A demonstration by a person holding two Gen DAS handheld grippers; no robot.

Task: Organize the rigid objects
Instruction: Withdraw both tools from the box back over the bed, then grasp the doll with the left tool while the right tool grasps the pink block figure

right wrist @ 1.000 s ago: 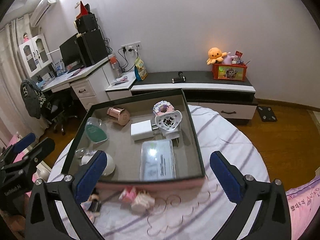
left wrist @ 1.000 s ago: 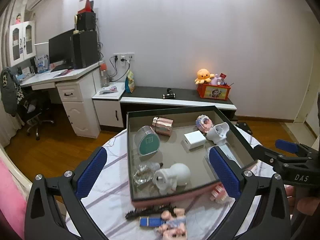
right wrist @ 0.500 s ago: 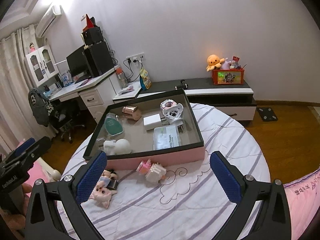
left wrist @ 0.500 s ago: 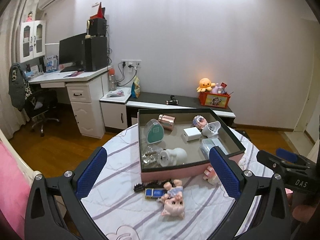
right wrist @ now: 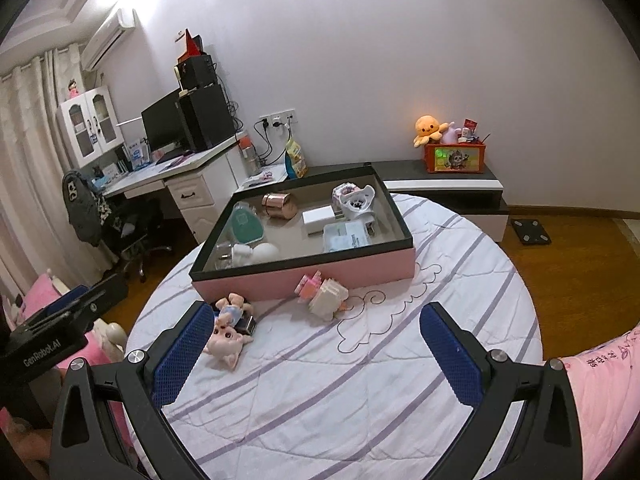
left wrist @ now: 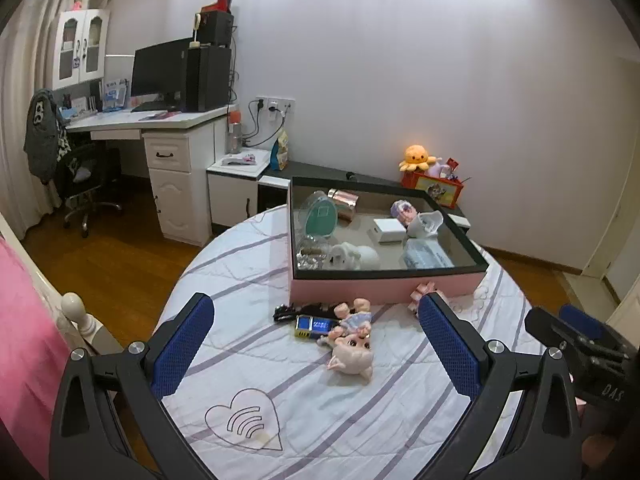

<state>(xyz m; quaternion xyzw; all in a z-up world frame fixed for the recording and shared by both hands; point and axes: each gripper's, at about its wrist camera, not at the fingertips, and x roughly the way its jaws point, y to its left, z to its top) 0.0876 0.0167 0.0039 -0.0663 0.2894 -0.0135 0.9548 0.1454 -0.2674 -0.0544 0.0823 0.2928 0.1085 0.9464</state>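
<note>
A pink box (left wrist: pixel 384 283) (right wrist: pixel 360 266) with a black rim stands on the round striped table and holds several items: a teal case, a copper can, a white cube, a white figure, a blue packet. In front of it lie a pink pig doll (left wrist: pixel 352 354) (right wrist: pixel 225 338), a blue-and-gold lighter (left wrist: pixel 314 325), a black clip (left wrist: pixel 296 311) and a pink-and-cream block toy (right wrist: pixel 325 295) (left wrist: pixel 424 290). My left gripper (left wrist: pixel 316 348) is open and empty, back from the doll. My right gripper (right wrist: pixel 316 348) is open and empty, near the table's front.
The striped cloth (right wrist: pixel 360 380) covers the table. A bed post (left wrist: pixel 74 308) and pink bedding (left wrist: pixel 24 344) lie at left. A white desk (left wrist: pixel 160 132) with a monitor and a low cabinet (right wrist: pixel 440 184) stand by the wall. The other gripper (left wrist: pixel 584 344) shows at right.
Both grippers have pulled back and away from the box, so the whole table and the items in front of the box have come into view. Both stay open and empty.
</note>
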